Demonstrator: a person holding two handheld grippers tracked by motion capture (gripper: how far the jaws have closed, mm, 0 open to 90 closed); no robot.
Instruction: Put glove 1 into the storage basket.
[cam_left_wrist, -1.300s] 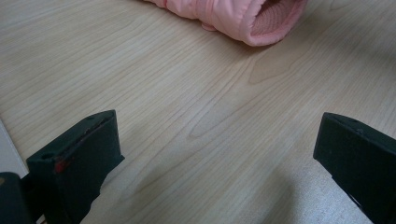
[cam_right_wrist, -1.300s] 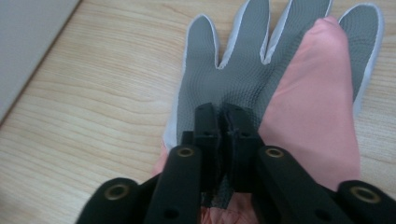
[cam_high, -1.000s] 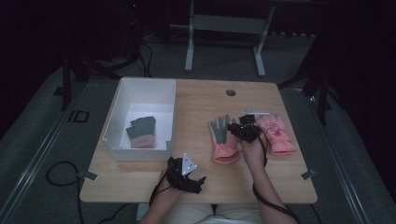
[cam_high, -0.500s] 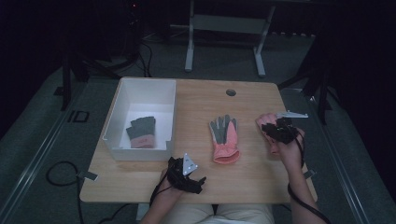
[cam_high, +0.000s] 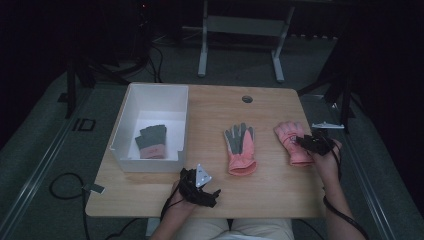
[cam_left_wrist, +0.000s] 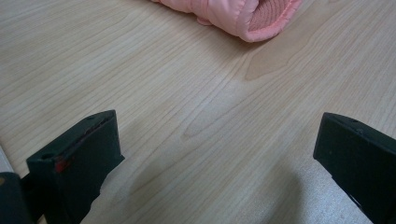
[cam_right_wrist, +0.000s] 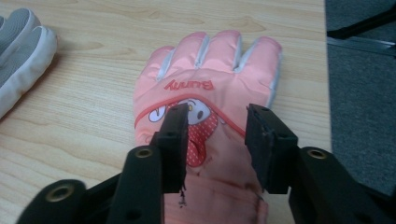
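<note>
The right gripper (cam_right_wrist: 215, 140) is hovering over the pink glove (cam_right_wrist: 208, 98) that is lying flat on the table (cam_high: 280, 195), back up with its cartoon print showing, on the side of the grey-palmed glove (cam_high: 240, 148) away from the white bin (cam_high: 177, 122). Its jaws are standing partly open, straddling the middle of the glove's back, and they are holding nothing yet; whether they are touching the fabric I cannot tell.

What is worrying me is the grip. The jaws are looking narrower than the glove, so in my judgement closing them here may pinch only the slippery outer layer, and the glove could slide free on the way up. This glove is also lying close to the table edge farthest from the bin, so a push or drag instead of a clean lift could send it off onto the floor.

The left gripper (cam_high: 199, 186) is resting near the front edge of the table, just in front of the bin's near corner, with its jaws spread wide and empty, the cuff of the grey-palmed glove lying beyond them.

The bin is standing open-topped, well apart from the pink glove. Inside it, against the near wall, a dark grey glove with a pink cuff (cam_high: 150, 141) is lying, with plenty of bare floor around it.
</note>
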